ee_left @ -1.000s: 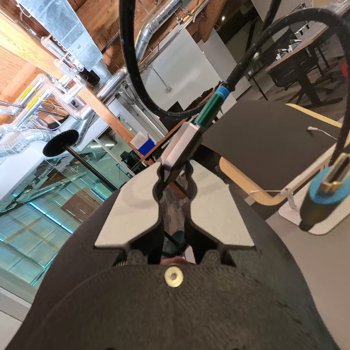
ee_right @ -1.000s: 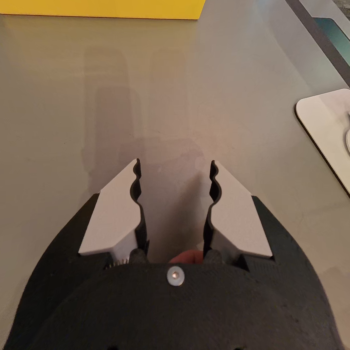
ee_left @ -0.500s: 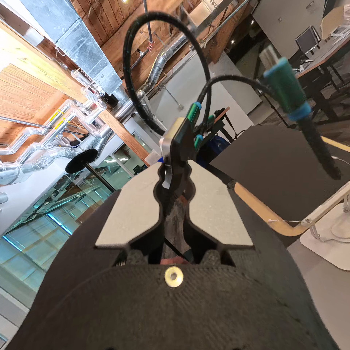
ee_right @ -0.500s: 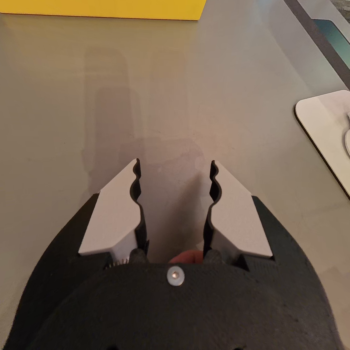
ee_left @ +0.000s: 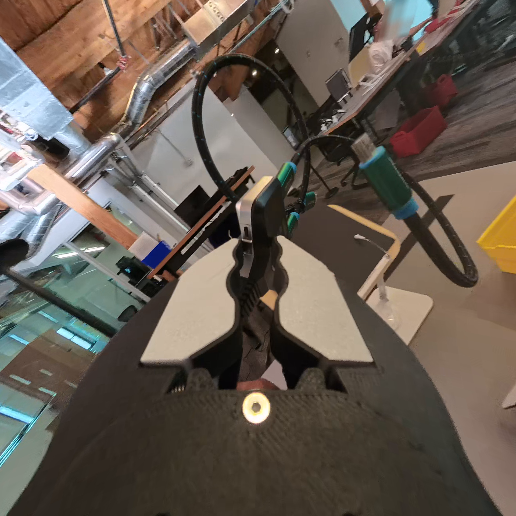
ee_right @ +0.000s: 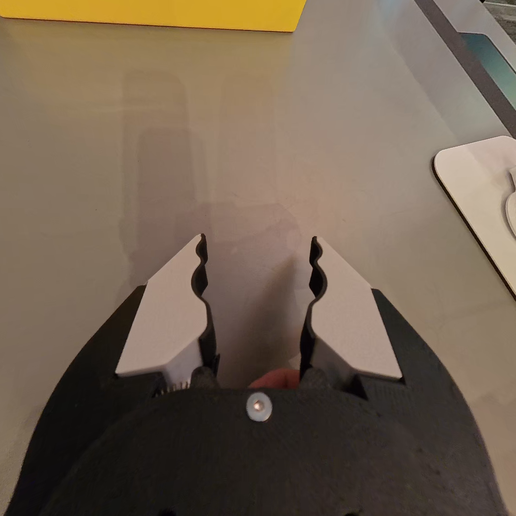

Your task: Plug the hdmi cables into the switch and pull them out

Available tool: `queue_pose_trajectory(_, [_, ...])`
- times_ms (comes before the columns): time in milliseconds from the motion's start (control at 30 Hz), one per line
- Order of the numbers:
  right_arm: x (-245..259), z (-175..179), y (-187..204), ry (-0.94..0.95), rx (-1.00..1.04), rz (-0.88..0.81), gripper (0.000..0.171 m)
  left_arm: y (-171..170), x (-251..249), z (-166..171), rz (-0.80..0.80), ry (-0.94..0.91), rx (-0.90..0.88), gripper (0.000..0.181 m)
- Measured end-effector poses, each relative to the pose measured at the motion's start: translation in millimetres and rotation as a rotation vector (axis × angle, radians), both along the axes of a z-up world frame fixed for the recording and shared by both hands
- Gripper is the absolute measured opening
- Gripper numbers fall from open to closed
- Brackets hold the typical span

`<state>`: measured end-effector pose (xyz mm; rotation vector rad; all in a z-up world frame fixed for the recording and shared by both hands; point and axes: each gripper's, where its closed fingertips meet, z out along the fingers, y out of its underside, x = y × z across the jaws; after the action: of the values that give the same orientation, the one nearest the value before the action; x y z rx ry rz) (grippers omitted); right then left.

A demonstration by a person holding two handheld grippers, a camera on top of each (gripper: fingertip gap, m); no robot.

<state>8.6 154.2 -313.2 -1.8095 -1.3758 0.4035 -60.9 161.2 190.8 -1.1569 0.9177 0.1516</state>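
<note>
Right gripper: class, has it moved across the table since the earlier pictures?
No. The right gripper sits the same against the yellow bin and white pad.

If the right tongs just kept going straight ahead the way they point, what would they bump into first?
Probably the bare grey table. The right tongs are open and empty, aimed down at it; the yellow bin lies farther ahead, though depth is hard to judge.

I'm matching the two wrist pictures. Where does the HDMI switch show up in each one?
Left wrist view: the switch sits at centre, clamped at the left gripper tips.
Right wrist view: not in it; the right gripper is open over the bare table.
Shared landmark: the yellow bin.
</note>
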Motion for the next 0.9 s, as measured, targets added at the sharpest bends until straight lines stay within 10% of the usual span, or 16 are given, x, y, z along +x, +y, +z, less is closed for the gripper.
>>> queue_pose_trajectory(567, [0, 2, -1, 0.010, -0.001, 0.009, 0.074, -21, 77, 55, -0.143, 0.011, 0.041, 0.019])
queue_pose_trajectory(900, [11, 42, 8, 0.307, -0.042, -0.048, 0.070, 5, 70, -89, -0.149, 0.023, -0.232, 0.018])
